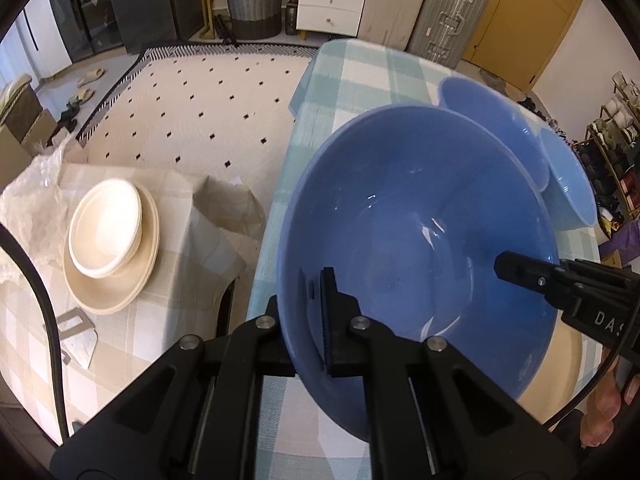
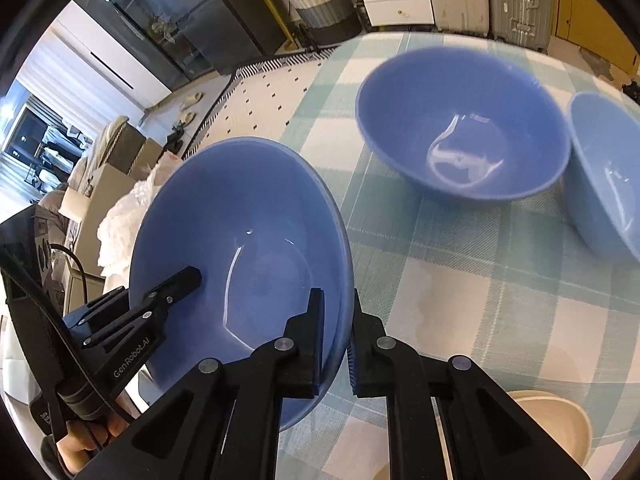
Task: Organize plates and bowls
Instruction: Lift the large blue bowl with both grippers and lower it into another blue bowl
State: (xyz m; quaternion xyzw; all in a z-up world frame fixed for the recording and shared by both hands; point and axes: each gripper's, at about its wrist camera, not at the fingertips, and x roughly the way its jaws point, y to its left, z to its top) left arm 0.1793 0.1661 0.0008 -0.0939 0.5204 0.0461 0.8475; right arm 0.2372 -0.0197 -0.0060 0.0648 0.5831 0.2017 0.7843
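Note:
A large blue bowl is held in the air between both grippers, above the teal checked table. My left gripper is shut on its near rim, one finger inside and one outside. My right gripper is shut on the opposite rim of the same bowl; it also shows in the left wrist view. Two more blue bowls stand on the table beyond. A cream bowl sits on a cream plate on a lower beige checked surface to the left.
A cream dish lies at the table's near edge in the right wrist view. Crumpled plastic lies by the cream stack. A metal bracket lies on the beige cloth. Beyond are a spotted rug, a basket, drawers and a suitcase.

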